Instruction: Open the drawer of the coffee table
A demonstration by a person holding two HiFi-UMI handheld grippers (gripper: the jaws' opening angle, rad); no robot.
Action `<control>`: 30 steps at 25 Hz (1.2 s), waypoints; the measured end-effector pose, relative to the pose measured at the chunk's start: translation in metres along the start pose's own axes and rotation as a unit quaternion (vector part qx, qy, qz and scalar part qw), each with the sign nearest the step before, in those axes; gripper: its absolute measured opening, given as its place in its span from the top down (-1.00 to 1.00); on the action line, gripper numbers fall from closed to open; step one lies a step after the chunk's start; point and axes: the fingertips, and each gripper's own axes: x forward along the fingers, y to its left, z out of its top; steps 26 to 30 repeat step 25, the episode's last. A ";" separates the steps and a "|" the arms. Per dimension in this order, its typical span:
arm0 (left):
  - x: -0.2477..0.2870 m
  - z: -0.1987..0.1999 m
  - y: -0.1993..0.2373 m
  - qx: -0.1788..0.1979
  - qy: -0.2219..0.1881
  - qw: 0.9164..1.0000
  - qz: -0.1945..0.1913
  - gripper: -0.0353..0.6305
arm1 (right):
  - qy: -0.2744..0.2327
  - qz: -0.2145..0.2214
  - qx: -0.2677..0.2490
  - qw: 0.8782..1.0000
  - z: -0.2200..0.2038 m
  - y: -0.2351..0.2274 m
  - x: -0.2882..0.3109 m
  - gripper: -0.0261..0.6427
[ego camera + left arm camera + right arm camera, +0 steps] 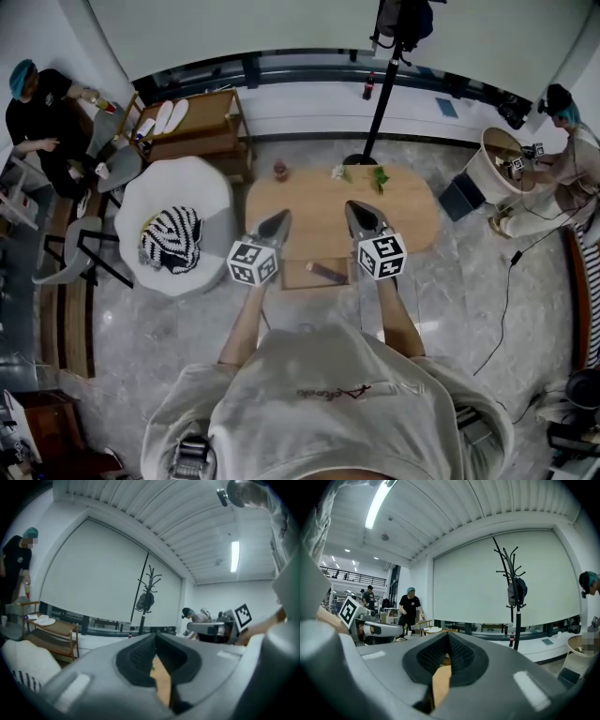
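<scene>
L gripper (280,218) & R gripper (354,208) hang side by side over the wood counter (412,216), pointing away from the person. L fingers (136,657) are pressed together w/ nothing in them. R fingers (461,656) too. The drawer (298,275) sticks out of the counter's near side, showing between both grippers, w/ a small dark thing (324,271) in it.
</scene>
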 end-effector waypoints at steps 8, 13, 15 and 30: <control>0.012 0.001 -0.006 0.002 -0.001 1.000 0.006 0.89 | 0.001 0.003 0.002 1.000 -0.003 -0.012 -0.004 0.91; 0.016 0.004 -0.007 0.005 0.000 1.000 0.005 0.89 | 0.004 0.005 0.001 1.000 -0.004 -0.016 -0.004 0.91; 0.018 0.006 -0.006 0.007 -0.001 1.000 0.006 0.89 | 0.004 0.006 0.000 1.000 -0.003 -0.018 -0.004 0.91; 0.018 0.005 -0.007 0.010 -0.001 1.000 0.007 0.89 | 0.006 0.015 -0.002 1.000 -0.003 -0.015 -0.002 0.91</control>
